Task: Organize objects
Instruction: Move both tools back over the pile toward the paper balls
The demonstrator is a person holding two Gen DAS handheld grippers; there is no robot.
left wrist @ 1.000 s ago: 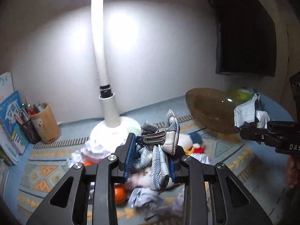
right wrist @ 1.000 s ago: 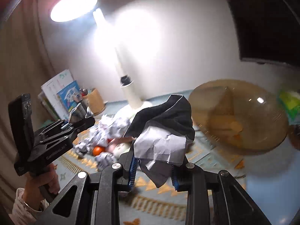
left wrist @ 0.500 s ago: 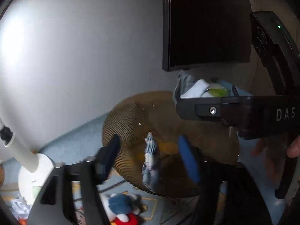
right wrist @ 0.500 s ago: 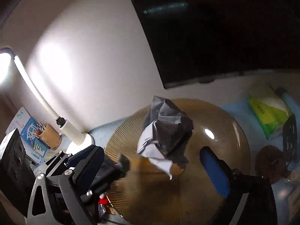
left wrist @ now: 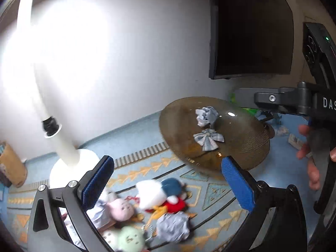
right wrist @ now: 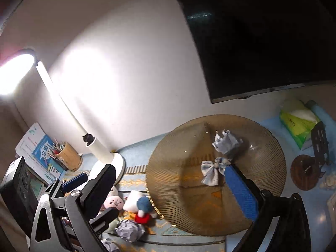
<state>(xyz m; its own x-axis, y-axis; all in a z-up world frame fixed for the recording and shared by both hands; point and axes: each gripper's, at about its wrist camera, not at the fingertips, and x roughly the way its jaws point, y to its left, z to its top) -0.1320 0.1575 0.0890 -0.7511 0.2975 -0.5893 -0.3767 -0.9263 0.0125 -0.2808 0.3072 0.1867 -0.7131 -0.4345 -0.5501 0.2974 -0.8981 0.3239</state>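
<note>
A wide amber glass plate [left wrist: 247, 145] [right wrist: 262, 142] rests on the blue patterned mat. On it lie a crumpled grey paper ball [left wrist: 206, 115] [right wrist: 226, 142] and a plaid fabric bow [left wrist: 208, 139] [right wrist: 212, 172]. My left gripper [left wrist: 166, 163] hangs short of the plate's near rim; its jaws are opening, with nothing between them. My right gripper [right wrist: 169, 171] is open and empty above the plate's near left edge. In the right wrist view, the left gripper's blue pads [right wrist: 74, 182] show at the left.
Plush toys [left wrist: 161, 191] [right wrist: 138, 205] and another paper ball [left wrist: 173, 226] lie on the mat beside a white lamp [left wrist: 63, 142]. A pen holder [right wrist: 70, 156] and books [right wrist: 40, 147] stand far left. A tissue pack [right wrist: 298, 126] and a wooden stand [right wrist: 304, 172] sit right of the plate.
Both grippers swung over the plate and opened. The bow fell from the left one and the paper ball from the right; both now lie on the plate. The grippers have drawn back.
</note>
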